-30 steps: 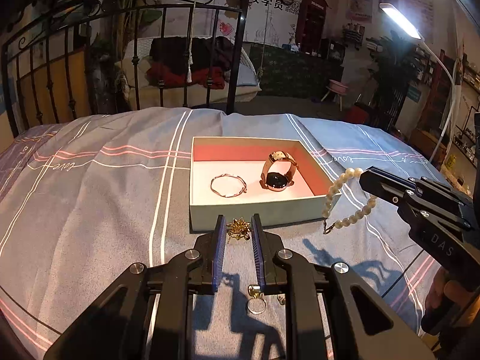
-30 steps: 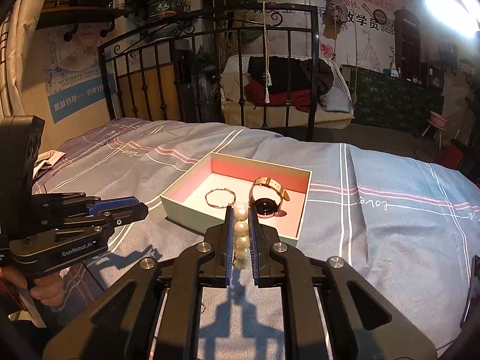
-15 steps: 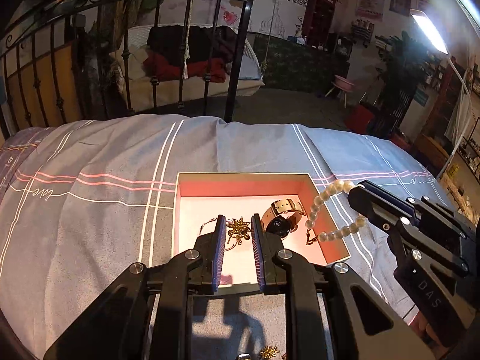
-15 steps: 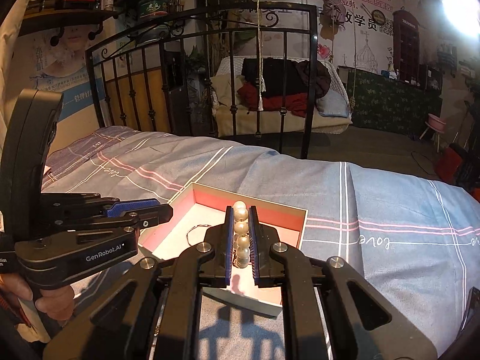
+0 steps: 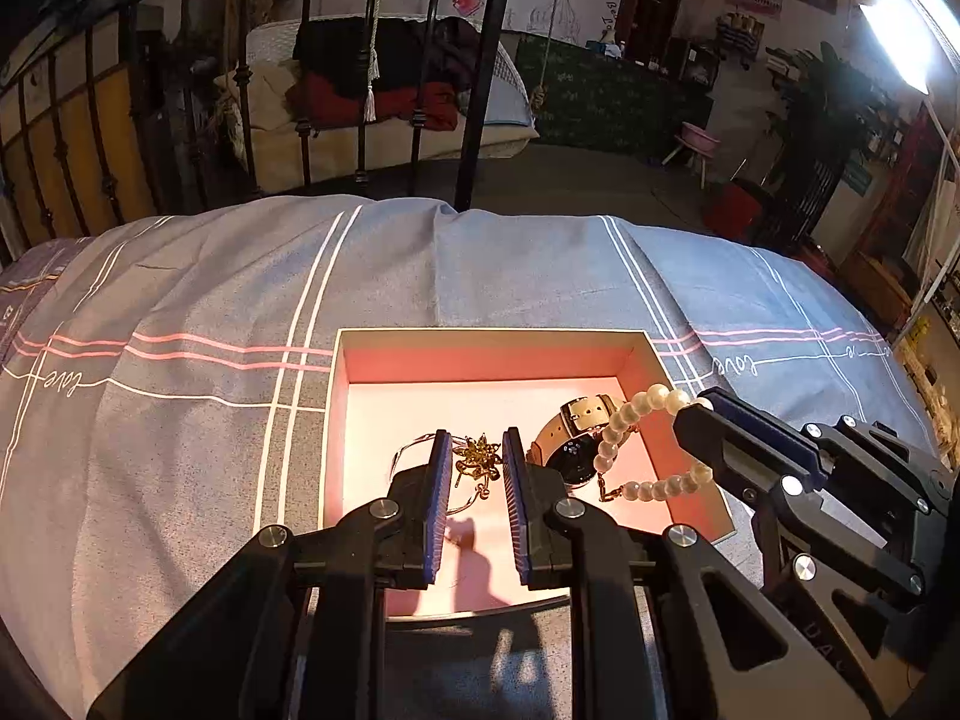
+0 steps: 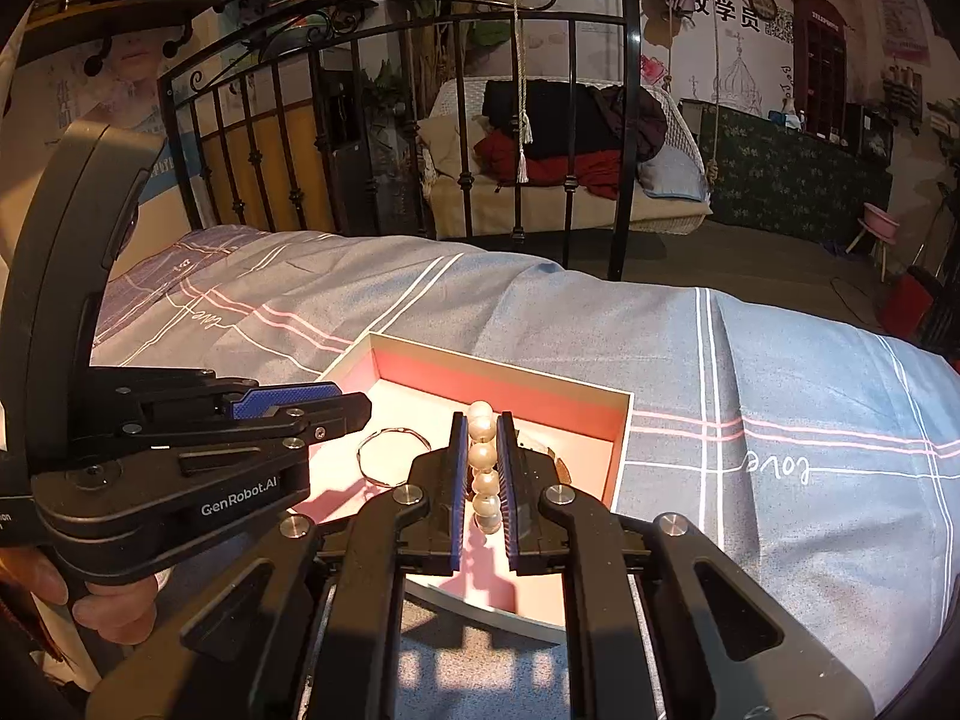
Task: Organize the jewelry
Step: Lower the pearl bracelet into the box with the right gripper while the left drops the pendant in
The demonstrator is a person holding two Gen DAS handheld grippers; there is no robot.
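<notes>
Gold flower-shaped brooch (image 5: 478,457): between the blue pads of the left gripper (image 5: 475,468), over the pink floor of the box; a thin gold part hangs below it. Whether the pads grip it or merely flank it cannot be told.
White pearl bracelet (image 5: 636,450): pinched by the right gripper (image 6: 483,468), whose jaws press together on the beads; its free loop droops over the box's right side, the gold clasp end low near the watch.
Pearl beads in the right wrist view (image 6: 483,471): a single row running up between the two blue pads, the top bead poking past the tips.
Thin silver bangle (image 6: 390,456): lying flat on the box floor, partly hidden behind the left gripper's finger.
Gold-cased wristwatch with dark dial and tan strap (image 5: 576,441): on its side in the box, just right of the brooch.
Shallow open cardboard box with pink lining (image 5: 489,341): sitting on the bed, both grippers above it.
Grey-blue bedspread with white and pink stripes (image 5: 180,396): under the box.
Black iron bed frame (image 6: 420,120): beyond the bedspread.
</notes>
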